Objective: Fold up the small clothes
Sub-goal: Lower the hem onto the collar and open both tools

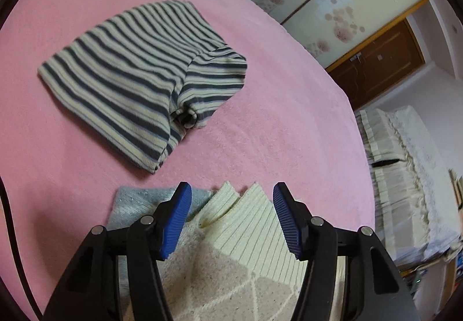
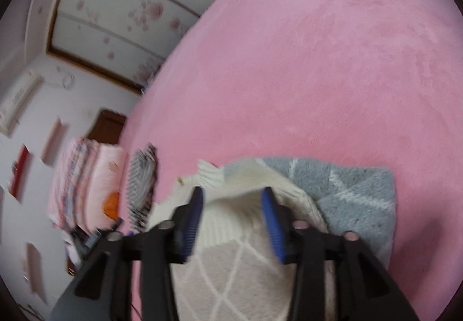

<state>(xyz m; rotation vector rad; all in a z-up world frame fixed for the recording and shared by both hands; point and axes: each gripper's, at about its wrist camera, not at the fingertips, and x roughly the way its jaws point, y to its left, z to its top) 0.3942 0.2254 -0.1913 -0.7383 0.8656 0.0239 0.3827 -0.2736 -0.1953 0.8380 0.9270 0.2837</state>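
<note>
1. The cream ribbed-knit garment with grey patterned fleece [image 1: 254, 222] lies folded on the pink plush bedspread [image 1: 275, 133], right under both my grippers.
2. Left gripper [image 1: 231, 217] and right gripper [image 2: 233, 219] — jaws apart, gripping nothing.
3. I judge this fold released; next, tidy or set aside.
4. Ahead of the left gripper sits a folded navy-and-cream striped knit [image 1: 139, 75].
5. Right view is blurred — garment's near edge hidden.

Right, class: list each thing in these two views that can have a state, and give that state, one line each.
left gripper: open, above the sweater's cream ribbed edge
right gripper: open, cream knit between the fingers, unpinched
striped garment: folded, lying on the bed
grey and cream sweater: partly folded, lying flat
pink bed cover: spread out
</note>
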